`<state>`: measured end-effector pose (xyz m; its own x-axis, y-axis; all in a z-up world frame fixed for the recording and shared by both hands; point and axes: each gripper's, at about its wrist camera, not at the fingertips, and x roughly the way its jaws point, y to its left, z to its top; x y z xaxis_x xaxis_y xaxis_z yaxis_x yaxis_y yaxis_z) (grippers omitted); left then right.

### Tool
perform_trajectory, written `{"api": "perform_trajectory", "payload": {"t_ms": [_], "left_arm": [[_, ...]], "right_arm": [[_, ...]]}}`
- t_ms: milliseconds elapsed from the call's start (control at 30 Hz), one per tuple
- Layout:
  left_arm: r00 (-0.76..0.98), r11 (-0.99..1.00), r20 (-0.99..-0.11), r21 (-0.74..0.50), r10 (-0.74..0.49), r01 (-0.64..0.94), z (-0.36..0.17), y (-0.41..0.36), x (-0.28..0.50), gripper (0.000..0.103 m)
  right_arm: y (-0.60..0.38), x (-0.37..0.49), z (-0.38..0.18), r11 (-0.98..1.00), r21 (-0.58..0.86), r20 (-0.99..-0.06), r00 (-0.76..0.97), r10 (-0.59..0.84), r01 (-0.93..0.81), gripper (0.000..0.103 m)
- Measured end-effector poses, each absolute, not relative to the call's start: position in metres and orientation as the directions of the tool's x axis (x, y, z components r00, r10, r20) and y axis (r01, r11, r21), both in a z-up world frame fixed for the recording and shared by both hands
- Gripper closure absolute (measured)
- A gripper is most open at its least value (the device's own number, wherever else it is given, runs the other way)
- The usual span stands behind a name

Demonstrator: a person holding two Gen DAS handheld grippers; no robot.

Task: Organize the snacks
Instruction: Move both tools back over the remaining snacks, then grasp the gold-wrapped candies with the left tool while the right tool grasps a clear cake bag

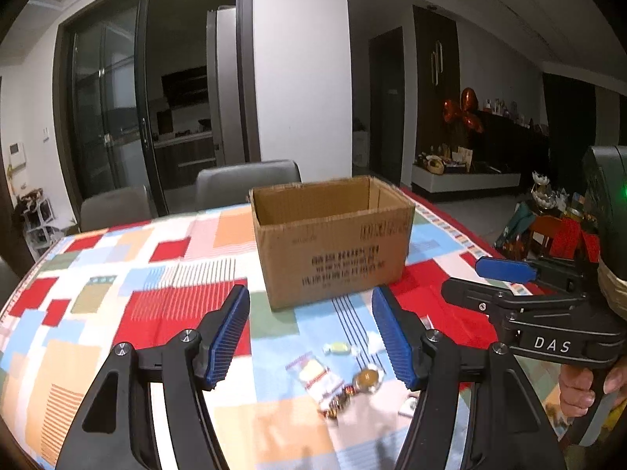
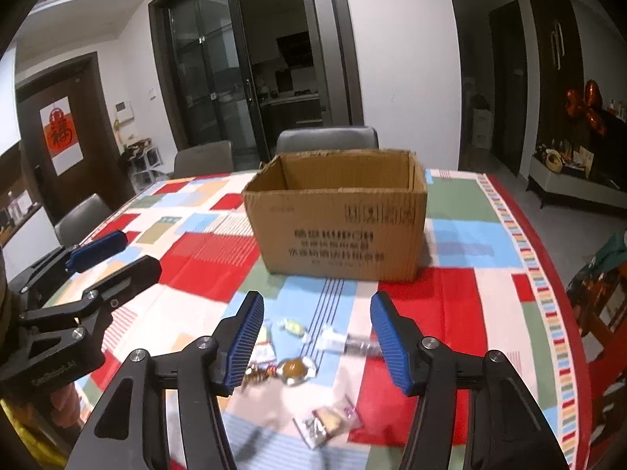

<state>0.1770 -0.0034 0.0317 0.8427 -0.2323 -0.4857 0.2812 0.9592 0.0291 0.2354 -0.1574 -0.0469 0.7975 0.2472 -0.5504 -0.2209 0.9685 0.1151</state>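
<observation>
Both grippers, left [image 1: 311,333] and right [image 2: 317,338], jaws released over wrapped candies [image 2: 292,368] lying between them; cardboard box [image 2: 337,215] beyond on the surface [image 2: 470,293].

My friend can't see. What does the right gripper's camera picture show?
An open cardboard box sits on a colorful patchwork tablecloth, with wrapped candies scattered in front. The open right gripper hovers over them; the left gripper is at left.

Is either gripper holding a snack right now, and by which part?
Nothing is held. The left gripper and right gripper are both open, with empty jaws above the snacks on the table, in front of the box.
</observation>
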Motion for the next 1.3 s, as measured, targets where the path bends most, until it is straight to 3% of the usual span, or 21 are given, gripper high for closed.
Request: {"api": "perform_trajectory", "payload": {"t_ms": [67,500,900,1300], "left_arm": [[0.838,0.959,-0.494,0.027,-0.233,0.283,0.025,-0.001,0.171,0.039],[0.755,0.952,-0.613,0.014,-0.233,0.304,-0.024,0.001,0.16,0.037],[0.646,0.943,-0.725,-0.011,-0.237,0.333,-0.072,-0.005,0.177,0.037],[0.565,0.935,-0.785,-0.05,-0.254,0.35,-0.108,-0.013,0.212,0.037]], "right_arm": [[-0.156,0.231,-0.053,0.968,0.118,-0.557,0.792,0.25,-0.223,0.036],[-0.145,0.218,-0.102,0.959,0.078,-0.666,0.701,0.255,-0.274,0.03],[-0.147,0.232,-0.152,0.956,0.121,-0.787,0.561,0.257,-0.268,0.03],[-0.149,0.241,-0.179,0.966,0.079,-0.831,0.519,0.2,-0.247,0.03]]}}
